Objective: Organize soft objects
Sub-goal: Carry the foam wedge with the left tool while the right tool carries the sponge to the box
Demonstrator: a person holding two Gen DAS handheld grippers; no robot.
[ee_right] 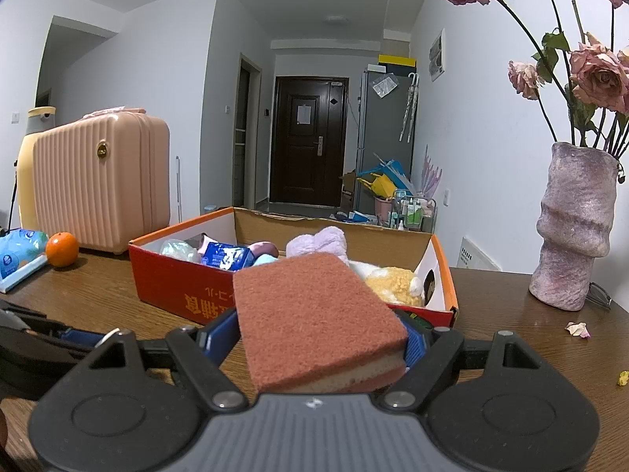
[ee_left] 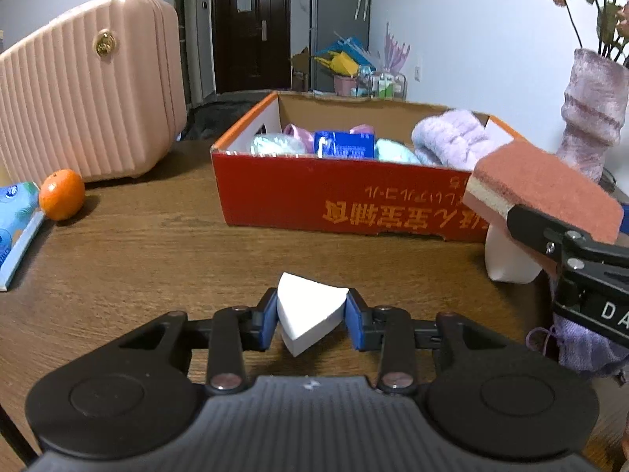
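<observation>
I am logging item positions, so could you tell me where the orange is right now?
The orange sits on the wooden table at the far left in both views, just in front of the pink suitcase and beside the blue packet.

- We see the left gripper [ee_left: 311, 320]: black linkage arms, blue finger pads [ee_left: 268, 324], silver pivot screws, ribbed grey housing.
- The right gripper [ee_right: 320, 340] looks the same; in the left view its side carries white letters "DA".

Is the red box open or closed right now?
Open. The red box has no lid on top, and a lavender plush and other soft items show inside.
</observation>
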